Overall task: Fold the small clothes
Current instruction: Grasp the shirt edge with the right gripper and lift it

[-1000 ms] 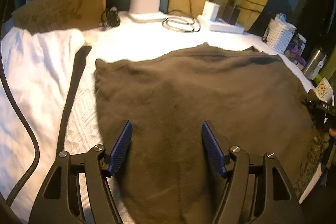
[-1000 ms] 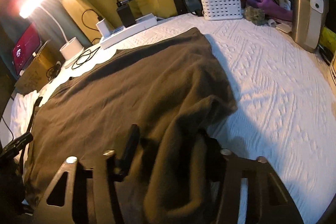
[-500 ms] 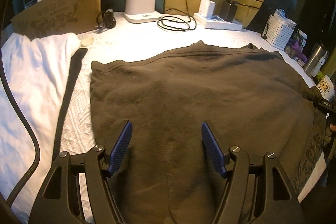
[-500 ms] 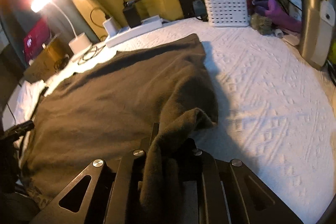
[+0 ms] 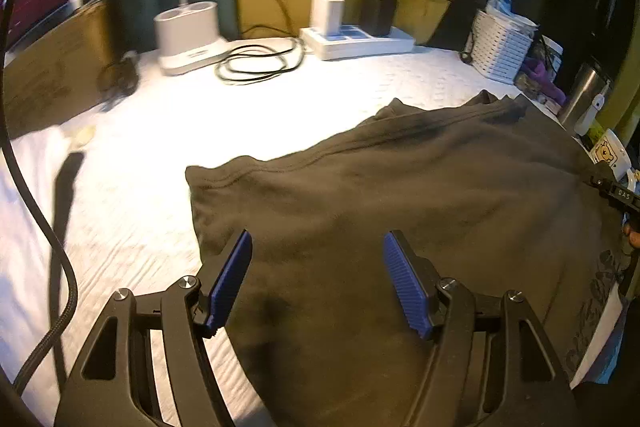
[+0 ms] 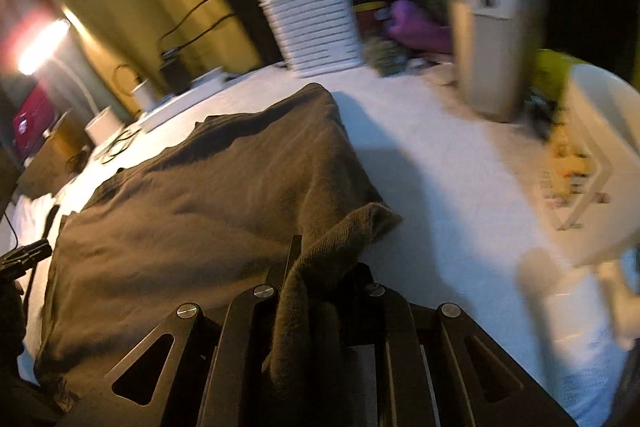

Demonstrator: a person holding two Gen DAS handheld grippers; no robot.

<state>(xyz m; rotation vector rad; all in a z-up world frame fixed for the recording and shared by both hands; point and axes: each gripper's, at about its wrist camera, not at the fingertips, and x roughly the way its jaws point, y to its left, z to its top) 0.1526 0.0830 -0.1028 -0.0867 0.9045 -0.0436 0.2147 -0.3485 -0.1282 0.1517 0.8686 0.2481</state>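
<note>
On the bedspread (image 5: 168, 147), one brown garment (image 5: 400, 195), apparently

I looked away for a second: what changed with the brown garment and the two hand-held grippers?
The right hand-held gripper has just closed on a bunched corner of the brown garment and pulled it along the white bedcover, toward the steel tumbler. The left hand-held gripper stayed open over the cloth, gripping nothing.

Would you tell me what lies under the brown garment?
The brown garment is spread over the white textured cover, which shows all around it. Whatever else lies beneath the garment is hidden by the cloth.
</note>
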